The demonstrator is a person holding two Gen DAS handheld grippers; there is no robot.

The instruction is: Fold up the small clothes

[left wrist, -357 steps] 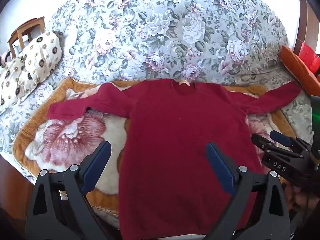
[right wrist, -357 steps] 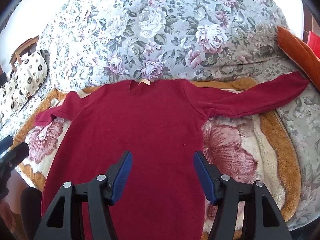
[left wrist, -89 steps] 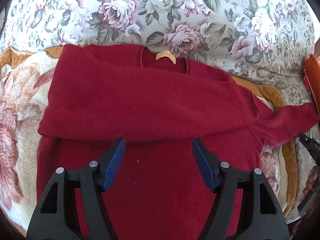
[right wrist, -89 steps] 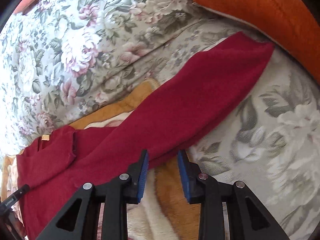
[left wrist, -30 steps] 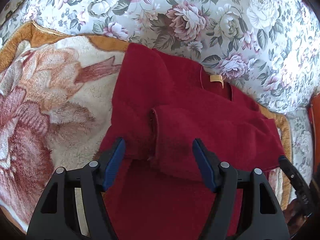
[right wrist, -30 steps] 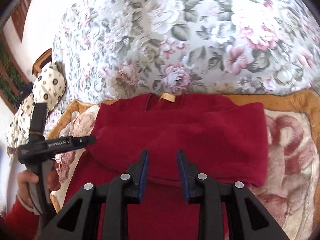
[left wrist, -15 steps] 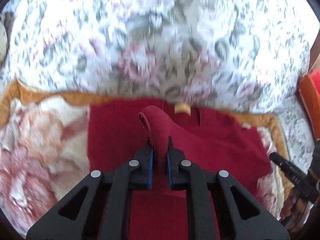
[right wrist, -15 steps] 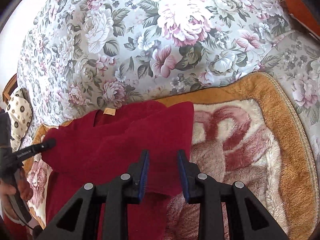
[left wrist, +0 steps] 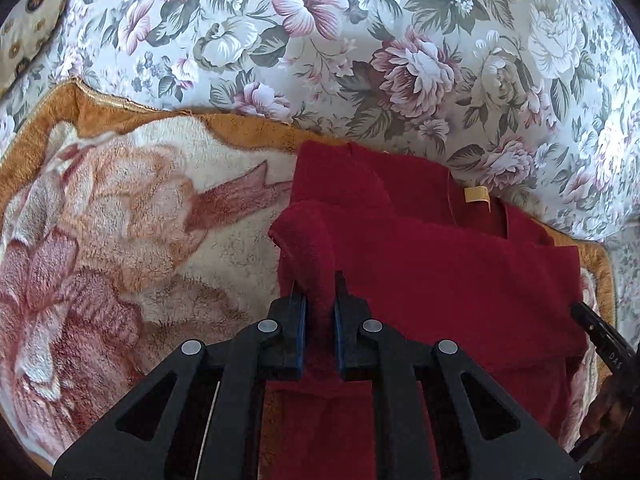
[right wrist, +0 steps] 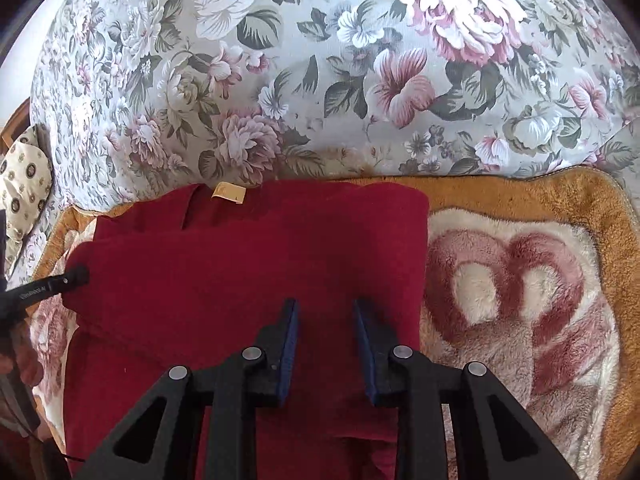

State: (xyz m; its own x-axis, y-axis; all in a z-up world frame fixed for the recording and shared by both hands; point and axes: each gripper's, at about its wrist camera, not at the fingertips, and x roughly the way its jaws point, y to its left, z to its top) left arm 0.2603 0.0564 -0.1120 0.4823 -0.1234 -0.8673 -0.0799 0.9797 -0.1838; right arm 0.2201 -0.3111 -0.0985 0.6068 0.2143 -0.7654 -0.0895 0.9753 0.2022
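A dark red sweater (left wrist: pixel 440 280) lies on a plush blanket, both sleeves folded across its chest, a tan neck label (left wrist: pixel 476 199) at the top. My left gripper (left wrist: pixel 318 280) is shut on the end of one sleeve, which rises as a fold between the blue pads near the sweater's left edge. In the right wrist view that left gripper (right wrist: pixel 52 284) shows at the sweater's (right wrist: pixel 240 260) left side. My right gripper (right wrist: pixel 324 304) hovers over the sweater's right half, its jaws closing, with nothing between them. Its tip (left wrist: pixel 600 336) shows at the right.
The plush blanket (right wrist: pixel 520 280) with an orange border and red flower print lies on a floral bedspread (left wrist: pixel 360 40). A dotted pillow (right wrist: pixel 20 184) sits at the far left. A hand (right wrist: pixel 20 360) holds the left gripper's handle.
My left gripper shut on the sleeve end, lifted it, and now holds it low by the sweater's left edge. My right gripper came back over the sweater's right half.
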